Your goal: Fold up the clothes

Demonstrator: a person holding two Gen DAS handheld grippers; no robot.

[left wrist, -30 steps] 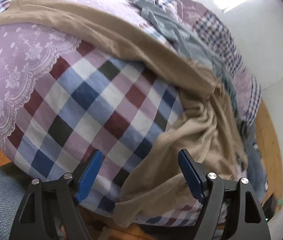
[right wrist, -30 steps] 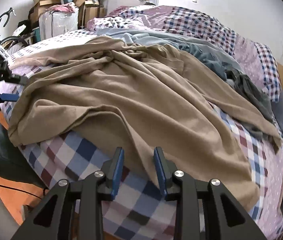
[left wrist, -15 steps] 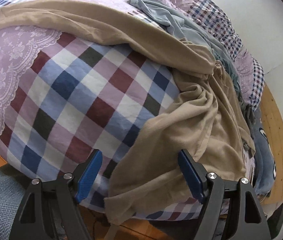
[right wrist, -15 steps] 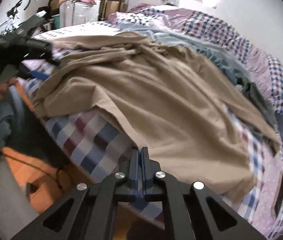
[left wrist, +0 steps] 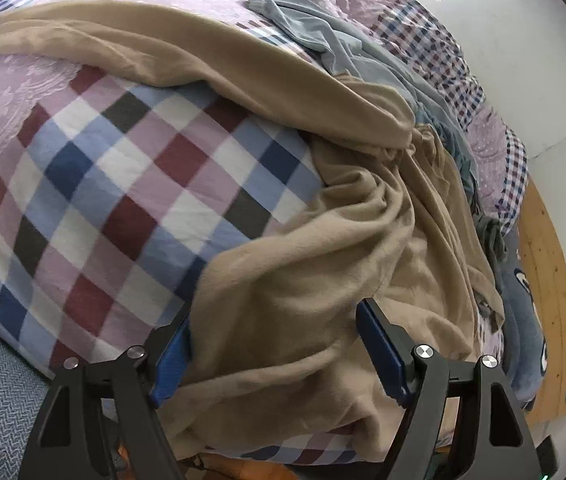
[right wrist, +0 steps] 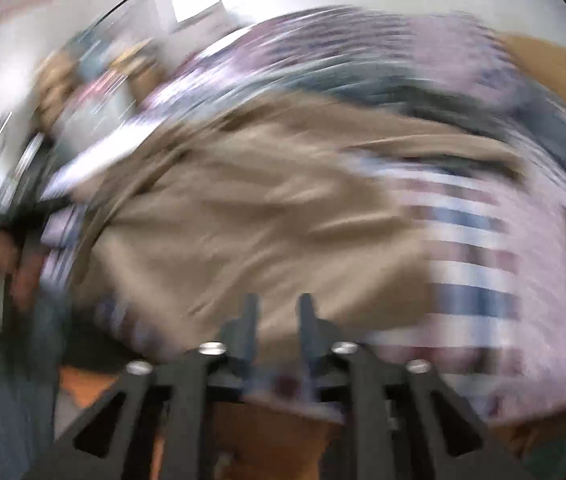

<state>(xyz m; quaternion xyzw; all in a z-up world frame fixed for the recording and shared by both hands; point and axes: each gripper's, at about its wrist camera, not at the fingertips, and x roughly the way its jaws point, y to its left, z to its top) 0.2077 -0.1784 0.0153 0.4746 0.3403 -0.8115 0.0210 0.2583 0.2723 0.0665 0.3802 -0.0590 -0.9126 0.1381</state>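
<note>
Folding not begun: the tan garment [left wrist: 323, 208] lies crumpled on the bed [left wrist: 123, 184]. Left tool [left wrist: 279, 344] spread, cloth between its jaws (unpinched). Right tool [right wrist: 275, 320] opening, empty.

We see a home bedroom: a bed [left wrist: 131, 200] under a checked quilt fills the frame, clothes [left wrist: 323, 264] strewn across it, wooden floor [left wrist: 551, 280] at right.

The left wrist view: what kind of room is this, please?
Most likely a bedroom in a home. A bed with a checked quilt fills the view, clothes lie loose on it, such as a tan garment and a grey-blue one, and a wooden floor runs beside it.
</note>
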